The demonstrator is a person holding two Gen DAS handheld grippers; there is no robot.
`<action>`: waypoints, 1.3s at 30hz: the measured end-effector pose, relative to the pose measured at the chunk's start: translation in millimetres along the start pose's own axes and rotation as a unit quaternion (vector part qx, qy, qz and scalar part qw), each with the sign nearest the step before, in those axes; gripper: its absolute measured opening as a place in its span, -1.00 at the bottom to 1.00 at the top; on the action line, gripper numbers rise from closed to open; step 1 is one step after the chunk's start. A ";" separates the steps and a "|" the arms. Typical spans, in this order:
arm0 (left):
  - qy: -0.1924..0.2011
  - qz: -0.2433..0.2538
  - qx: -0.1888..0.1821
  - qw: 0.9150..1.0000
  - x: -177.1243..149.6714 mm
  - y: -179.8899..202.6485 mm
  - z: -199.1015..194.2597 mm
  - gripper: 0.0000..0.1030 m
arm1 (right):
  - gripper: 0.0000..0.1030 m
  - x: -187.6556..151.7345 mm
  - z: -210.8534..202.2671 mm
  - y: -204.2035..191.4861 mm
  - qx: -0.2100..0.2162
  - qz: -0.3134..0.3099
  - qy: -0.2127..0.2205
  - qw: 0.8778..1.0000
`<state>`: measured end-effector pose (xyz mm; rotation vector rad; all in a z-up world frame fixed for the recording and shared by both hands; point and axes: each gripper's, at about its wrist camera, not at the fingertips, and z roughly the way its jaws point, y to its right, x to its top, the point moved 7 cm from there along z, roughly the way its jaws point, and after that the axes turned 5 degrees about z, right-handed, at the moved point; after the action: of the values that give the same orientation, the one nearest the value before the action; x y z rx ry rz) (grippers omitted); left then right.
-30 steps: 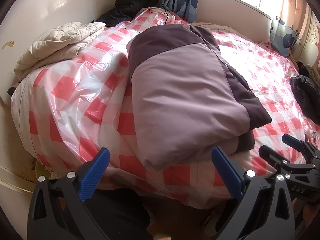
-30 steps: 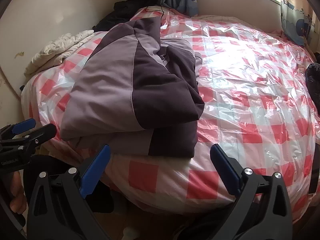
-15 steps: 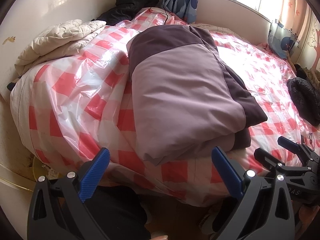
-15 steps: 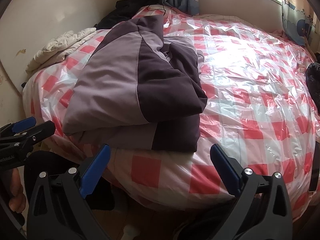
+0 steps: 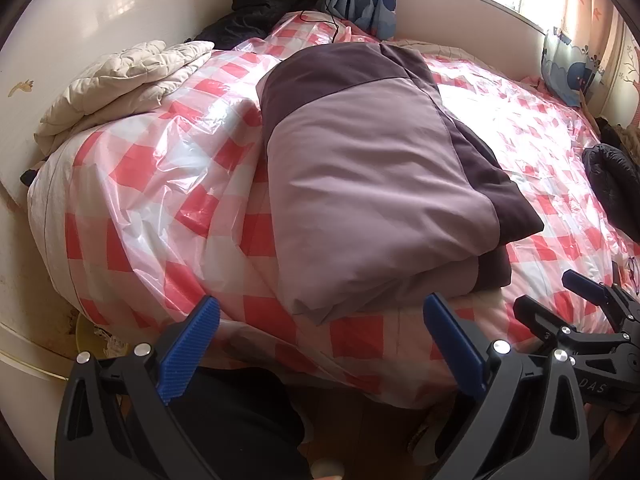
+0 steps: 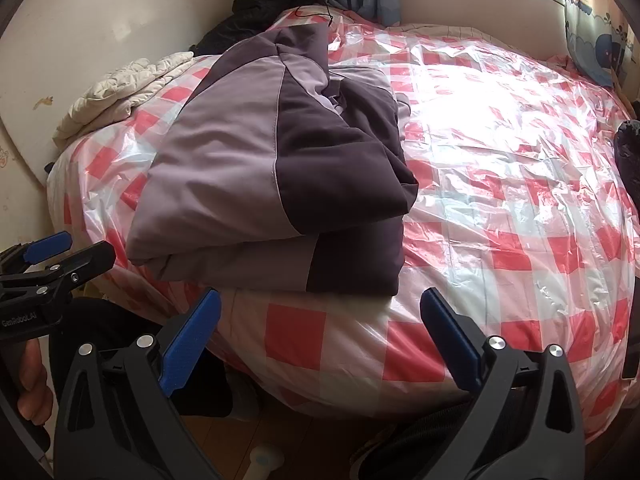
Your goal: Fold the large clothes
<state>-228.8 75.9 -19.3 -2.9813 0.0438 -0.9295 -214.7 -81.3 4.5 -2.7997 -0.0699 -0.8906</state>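
A two-tone purple jacket (image 5: 368, 176) lies folded into a thick stack near the front edge of the bed (image 5: 132, 184), light mauve panel on top, dark plum at its right side. In the right wrist view the same jacket (image 6: 256, 168) shows its layered front fold. My left gripper (image 5: 320, 332) hangs open just short of the bed edge, below the jacket's front left corner, holding nothing. My right gripper (image 6: 320, 324) is open too, below the jacket's front right corner, off the bed. Each gripper shows at the other view's side, the right gripper (image 5: 560, 300) and the left gripper (image 6: 68, 252).
The bed carries a red and white check cover under clear plastic (image 6: 500, 184). A cream quilted garment (image 5: 120, 76) lies folded at the back left. Dark clothes (image 5: 264, 8) pile at the far corner, another dark garment (image 5: 612, 184) at the right edge. Wall left, window and curtains behind.
Both grippers have drawn back and slightly up from the bed; the jacket lies unmoved and the jaws stay open.
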 end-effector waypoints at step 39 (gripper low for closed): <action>-0.025 0.006 -0.011 1.000 -0.2 11.8 18.7 0.89 | 0.87 -6.4 21.4 13.3 0.006 0.012 -0.024 1.000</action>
<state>-218.6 64.3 -35.1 -3.0185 0.0720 -0.8580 -206.4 -89.8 -18.6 -2.8044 -0.0485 -0.8139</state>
